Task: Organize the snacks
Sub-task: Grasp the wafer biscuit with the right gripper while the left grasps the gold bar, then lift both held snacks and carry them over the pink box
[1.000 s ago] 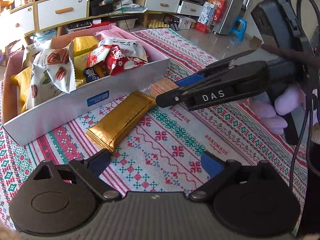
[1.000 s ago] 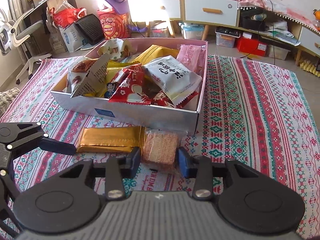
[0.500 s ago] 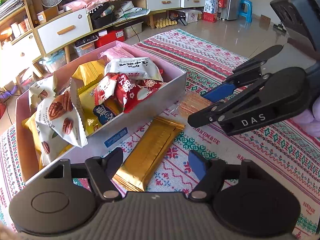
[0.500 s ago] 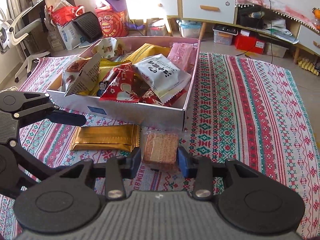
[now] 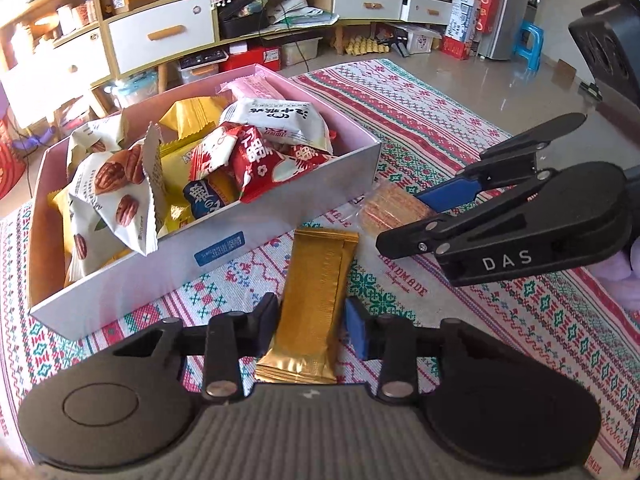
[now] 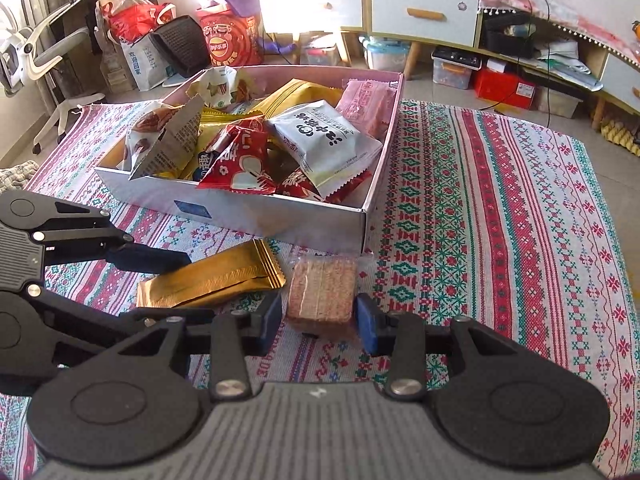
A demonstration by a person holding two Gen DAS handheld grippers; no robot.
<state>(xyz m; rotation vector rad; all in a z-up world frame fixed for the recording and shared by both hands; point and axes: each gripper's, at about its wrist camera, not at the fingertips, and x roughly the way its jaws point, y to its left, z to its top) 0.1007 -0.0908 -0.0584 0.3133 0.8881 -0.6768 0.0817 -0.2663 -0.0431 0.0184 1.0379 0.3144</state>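
Cloth: one woven tablecloth [image 6: 500, 208] striped in red, green and white covers the surface; its right half lies bare and open.
Box: one shallow white cardboard box with a pink inside [image 5: 280, 216] sits on the cloth, heaped with roughly ten snack packets, among them a white packet with black lettering [image 6: 324, 136], a red packet [image 5: 260, 160] and a pink packet [image 6: 366, 106].
Loose snacks: two, both on the cloth just in front of the box's near wall, close beside each other.
Gold bar: one long gold foil wrapped bar [image 5: 316, 300], crimped at both ends.
Wafer pack: one clear wrapped square block of brown wafers [image 6: 322, 290], near the box's front corner.
Left gripper [image 5: 312, 326]: its jaws are closing narrowly about the gold bar's lower part; the bar sits between them, the dark left pad at its edge, a sliver of gap at the blue right pad.
Right gripper [image 6: 318, 322]: narrow, its blue pads set against both sides of the wafer pack.
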